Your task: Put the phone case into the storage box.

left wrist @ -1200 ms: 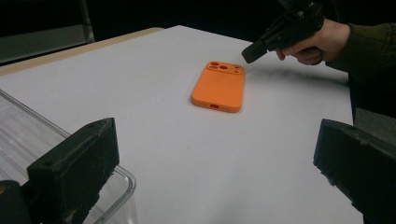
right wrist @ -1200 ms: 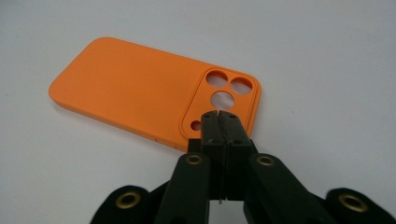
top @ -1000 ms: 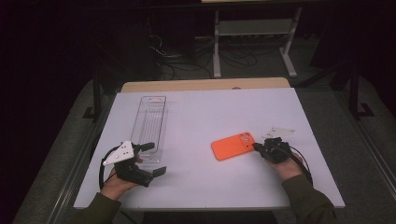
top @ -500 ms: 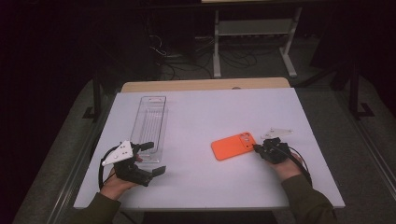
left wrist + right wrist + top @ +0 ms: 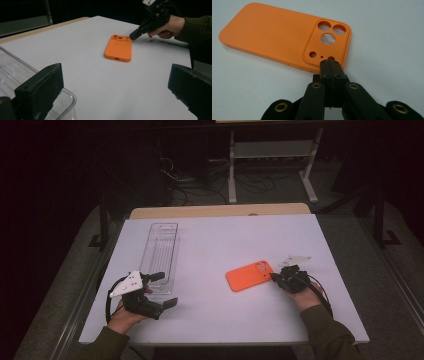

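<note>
An orange phone case (image 5: 248, 276) lies back up on the white table (image 5: 240, 235), right of centre, with its camera cut-outs toward my right gripper (image 5: 274, 277). In the right gripper view the jaws are pressed together, and the right gripper (image 5: 330, 66) has its tips at the case's (image 5: 269, 32) camera corner, with nothing visible between them. My left gripper (image 5: 166, 289) is open at the near left, beside the near end of a long clear plastic tray (image 5: 162, 252). In the left gripper view its wide-apart jaws frame the case (image 5: 118, 47) and the right gripper (image 5: 132, 36).
A tan board edge (image 5: 220, 211) runs along the table's far side. Behind it are a metal shelf frame (image 5: 272, 150) and cables on the dark floor. White tabletop lies between the tray and the case.
</note>
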The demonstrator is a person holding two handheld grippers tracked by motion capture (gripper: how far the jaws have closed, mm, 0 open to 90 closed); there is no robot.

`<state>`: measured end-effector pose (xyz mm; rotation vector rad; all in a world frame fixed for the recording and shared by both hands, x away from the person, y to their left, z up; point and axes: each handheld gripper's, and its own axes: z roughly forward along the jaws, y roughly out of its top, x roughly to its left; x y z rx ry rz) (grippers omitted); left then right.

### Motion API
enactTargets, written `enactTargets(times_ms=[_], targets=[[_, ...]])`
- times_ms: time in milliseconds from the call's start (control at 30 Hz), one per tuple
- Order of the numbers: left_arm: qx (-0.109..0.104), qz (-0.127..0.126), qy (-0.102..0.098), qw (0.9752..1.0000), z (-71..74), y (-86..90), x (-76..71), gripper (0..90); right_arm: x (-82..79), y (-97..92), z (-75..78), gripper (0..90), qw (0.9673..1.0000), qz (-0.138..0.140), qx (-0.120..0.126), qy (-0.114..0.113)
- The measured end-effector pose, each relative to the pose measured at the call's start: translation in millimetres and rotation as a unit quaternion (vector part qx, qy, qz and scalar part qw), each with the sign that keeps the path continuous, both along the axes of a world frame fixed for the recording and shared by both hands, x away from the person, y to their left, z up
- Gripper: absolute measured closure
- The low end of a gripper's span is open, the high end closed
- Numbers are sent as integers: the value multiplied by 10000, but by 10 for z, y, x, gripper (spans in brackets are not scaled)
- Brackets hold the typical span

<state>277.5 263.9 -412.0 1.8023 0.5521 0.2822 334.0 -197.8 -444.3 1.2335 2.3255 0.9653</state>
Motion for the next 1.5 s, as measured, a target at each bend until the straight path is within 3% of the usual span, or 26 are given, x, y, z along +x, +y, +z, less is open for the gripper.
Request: enactTargets(times_ms=[733, 1500], targets=[[11, -19, -22, 10000, 1, -14, 3, 0, 159, 71, 20, 884, 9998, -55, -158, 56], [40, -56, -25, 10000, 4, -21, 2, 0, 349, 174, 29, 885, 9999, -75, -137, 65]])
